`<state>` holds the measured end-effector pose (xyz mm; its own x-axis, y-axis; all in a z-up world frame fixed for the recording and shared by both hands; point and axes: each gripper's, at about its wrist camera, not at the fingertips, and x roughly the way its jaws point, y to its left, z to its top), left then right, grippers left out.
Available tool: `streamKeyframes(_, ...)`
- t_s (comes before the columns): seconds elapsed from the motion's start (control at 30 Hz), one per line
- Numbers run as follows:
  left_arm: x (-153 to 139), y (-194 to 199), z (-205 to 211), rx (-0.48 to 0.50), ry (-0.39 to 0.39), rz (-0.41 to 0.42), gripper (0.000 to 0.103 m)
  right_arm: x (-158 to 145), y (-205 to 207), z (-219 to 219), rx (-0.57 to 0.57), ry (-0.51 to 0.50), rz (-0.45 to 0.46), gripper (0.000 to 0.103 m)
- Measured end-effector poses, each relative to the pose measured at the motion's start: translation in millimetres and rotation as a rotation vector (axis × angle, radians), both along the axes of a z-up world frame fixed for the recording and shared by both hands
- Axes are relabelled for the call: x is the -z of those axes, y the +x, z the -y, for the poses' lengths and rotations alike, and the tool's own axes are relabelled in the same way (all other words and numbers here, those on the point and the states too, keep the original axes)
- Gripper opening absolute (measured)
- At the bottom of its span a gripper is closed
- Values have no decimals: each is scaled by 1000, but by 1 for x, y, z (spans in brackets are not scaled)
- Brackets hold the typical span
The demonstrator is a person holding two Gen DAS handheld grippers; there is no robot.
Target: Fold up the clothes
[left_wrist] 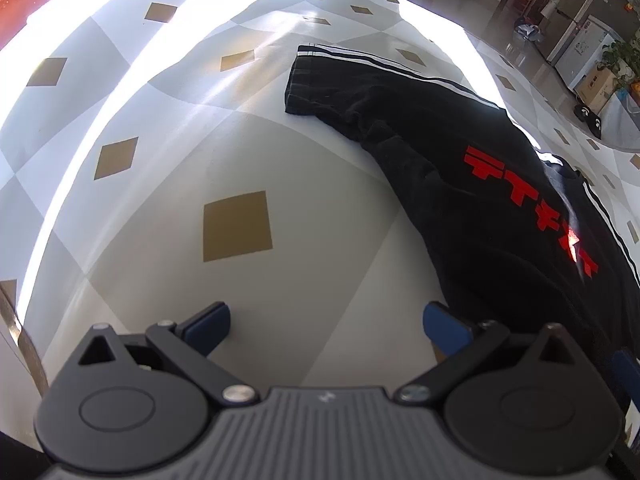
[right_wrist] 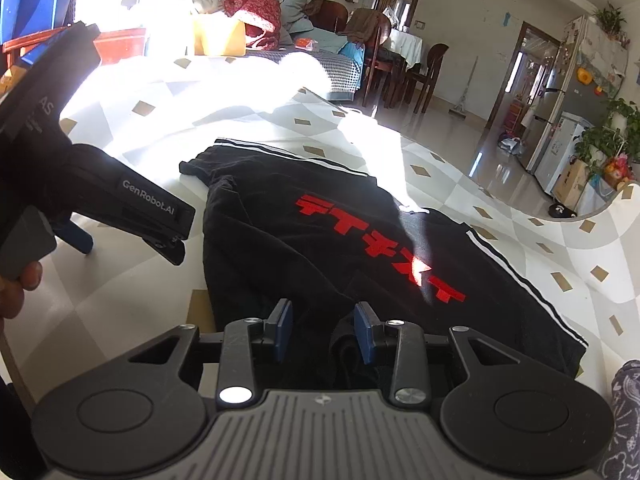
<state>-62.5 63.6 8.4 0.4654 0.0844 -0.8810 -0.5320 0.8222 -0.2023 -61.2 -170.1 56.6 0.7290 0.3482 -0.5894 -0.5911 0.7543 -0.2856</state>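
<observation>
I see the black T-shirt spread flat on the checked desk, long axis running away from me. My right hand-held gripper hovers over its near edge, jaws narrow, nothing visibly pinched. The left hand-held gripper stands wide, empty, left of the shirt — farther off. Sunlit living room behind.

T-shirt: lies flat on the tablecloth, your landmark.
Left gripper: you hold it left of the T-shirt, over bare tablecloth, just beside the hem.
Right gripper: you hold it over the T-shirt's near edge.
Sofa: beyond the T-shirt's far end.
Dining chairs: behind the T-shirt, to its right.
Fridge: far right of the T-shirt.
</observation>
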Motion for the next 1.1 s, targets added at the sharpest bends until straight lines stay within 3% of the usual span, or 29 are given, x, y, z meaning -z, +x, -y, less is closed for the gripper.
streamKeyframes(0.1, 0, 0, -1, -8, -9, 3, 103, -10, -9, -1, -30, 5, 97, 32)
streamKeyframes(0.17, 0, 0, -1, -12, -11, 4, 103, -12, -9, -3, -76, 37, 55, 32)
streamKeyframes(0.27, 0, 1, 0, -11, -8, 1, 103, 1, -9, -12, -112, -28, 21, 31)
streamKeyframes(0.33, -1, 1, -1, -10, -11, 3, 103, 11, -6, -14, -103, -66, 25, 31)
streamKeyframes(0.47, 0, 2, -1, -10, -14, 5, 103, 19, 8, -11, -61, -42, -35, 30)
streamKeyframes(0.6, 0, 2, -1, -4, -9, 4, 103, 29, 16, -12, -41, -58, -38, 29)
streamKeyframes(0.73, 1, 3, -1, -1, -7, 4, 103, 32, 29, -5, 26, 20, -118, 26)
streamKeyframes(0.93, 0, 2, -3, -7, -11, 7, 103, 35, 33, -5, 63, 33, -141, 15)
streamKeyframes(1.1, -1, 0, -7, -28, -23, 8, 103, 23, 33, 1, 85, 110, -185, 10)
